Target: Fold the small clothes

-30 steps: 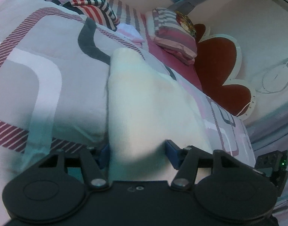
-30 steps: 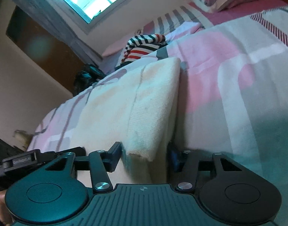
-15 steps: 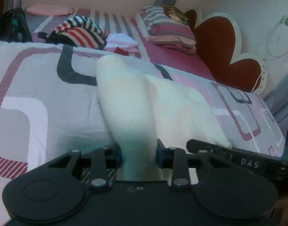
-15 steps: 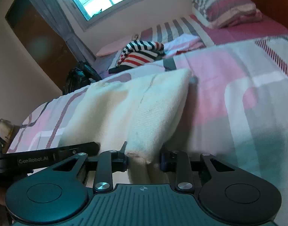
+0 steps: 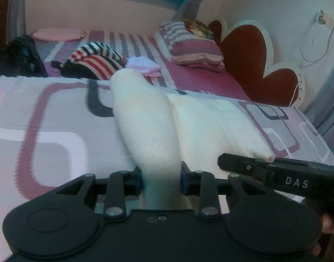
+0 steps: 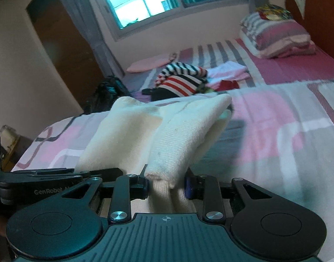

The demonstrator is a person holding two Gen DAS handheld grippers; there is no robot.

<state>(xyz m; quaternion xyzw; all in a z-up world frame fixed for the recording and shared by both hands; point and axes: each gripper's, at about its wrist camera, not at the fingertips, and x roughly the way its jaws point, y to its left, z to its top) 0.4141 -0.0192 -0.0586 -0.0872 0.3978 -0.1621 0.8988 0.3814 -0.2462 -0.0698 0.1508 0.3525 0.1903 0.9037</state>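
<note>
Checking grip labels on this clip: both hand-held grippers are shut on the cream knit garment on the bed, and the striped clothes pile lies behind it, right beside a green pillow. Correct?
One detail is off. The pillow is pink with grey and white stripes, not green; the left wrist view shows it. As stated, the left hand-held gripper and right hand-held gripper are shut on the cream knit garment, with the striped clothes pile behind.

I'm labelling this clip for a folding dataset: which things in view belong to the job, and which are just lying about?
In the job:
cream cloth, pinched at two near corners
left gripper
right gripper
bedspread under it

Lying about:
striped clothes
pink clothes
pillow
black bag
</note>
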